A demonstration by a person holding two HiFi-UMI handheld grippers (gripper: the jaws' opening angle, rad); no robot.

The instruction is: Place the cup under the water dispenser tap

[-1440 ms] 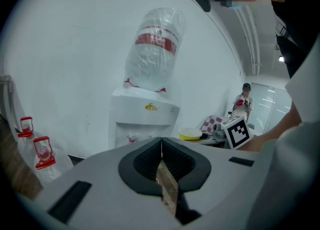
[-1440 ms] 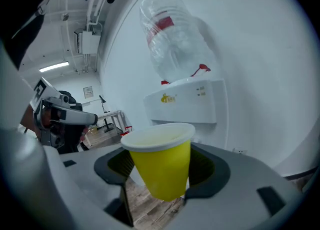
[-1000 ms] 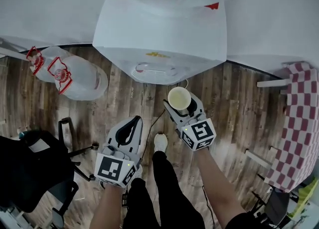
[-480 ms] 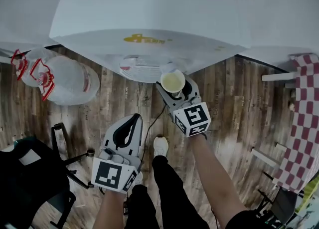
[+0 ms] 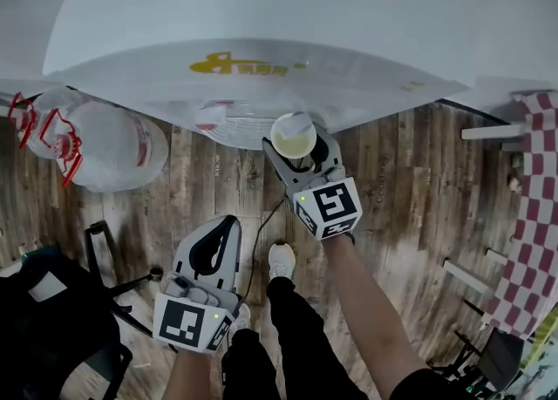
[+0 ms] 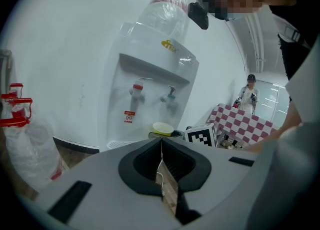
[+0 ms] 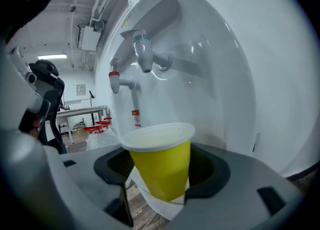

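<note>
Wood-plank floor (image 5: 410, 180) in front of a white water dispenser (image 5: 261, 41) against a white wall. The right hand-held gripper (image 5: 298, 147) pinches a yellow, white-rimmed cup (image 7: 160, 166), upright with its mouth up, below the blue tap (image 7: 143, 51) and apart from it. The left hand-held gripper (image 5: 225, 226) has its jaws pressed together, empty.

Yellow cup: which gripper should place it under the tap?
Right. The right gripper holds the yellow disposable cup near the white dispenser's blue tap; the left gripper, jaws shut, empty, sits farther back.
</note>
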